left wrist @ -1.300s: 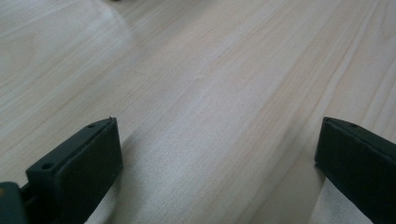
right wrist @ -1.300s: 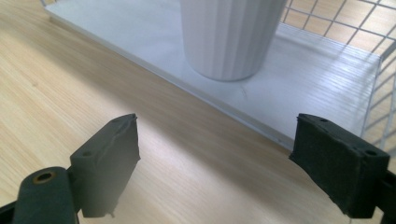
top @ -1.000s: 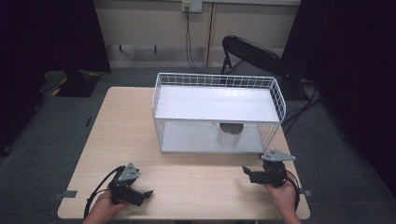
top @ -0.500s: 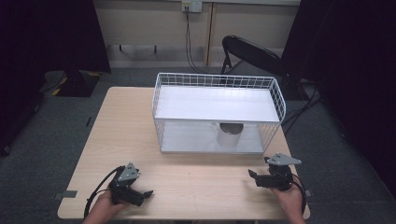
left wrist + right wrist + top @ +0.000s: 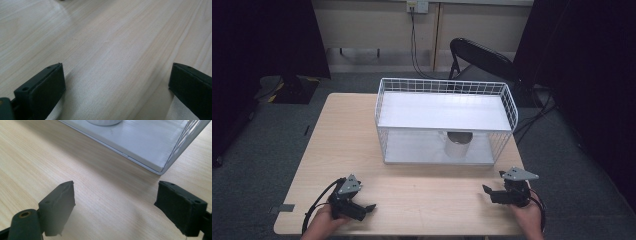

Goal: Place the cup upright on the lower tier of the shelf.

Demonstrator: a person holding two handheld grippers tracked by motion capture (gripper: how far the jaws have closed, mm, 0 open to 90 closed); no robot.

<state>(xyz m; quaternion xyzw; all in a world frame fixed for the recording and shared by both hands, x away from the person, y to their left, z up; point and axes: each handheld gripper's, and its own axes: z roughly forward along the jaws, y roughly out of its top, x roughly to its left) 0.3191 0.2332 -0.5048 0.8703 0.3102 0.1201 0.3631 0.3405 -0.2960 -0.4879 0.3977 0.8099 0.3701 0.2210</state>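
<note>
Both tongs rest wide open, gripping nothing.
Beyond the right gripper (image 5: 115,202): rack (image 5: 150,142) corner; the high view reveals a cup (image 5: 458,144); left gripper (image 5: 115,87) faces bare table (image 5: 105,37).

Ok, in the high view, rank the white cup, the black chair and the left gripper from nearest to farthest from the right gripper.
From the right gripper, at the table's near right corner:
1. White cup, on the lower shelf of the wire rack, just ahead and to its left.
2. Left gripper, across the table at the near left.
3. Black chair, on the floor beyond the rack.
</note>
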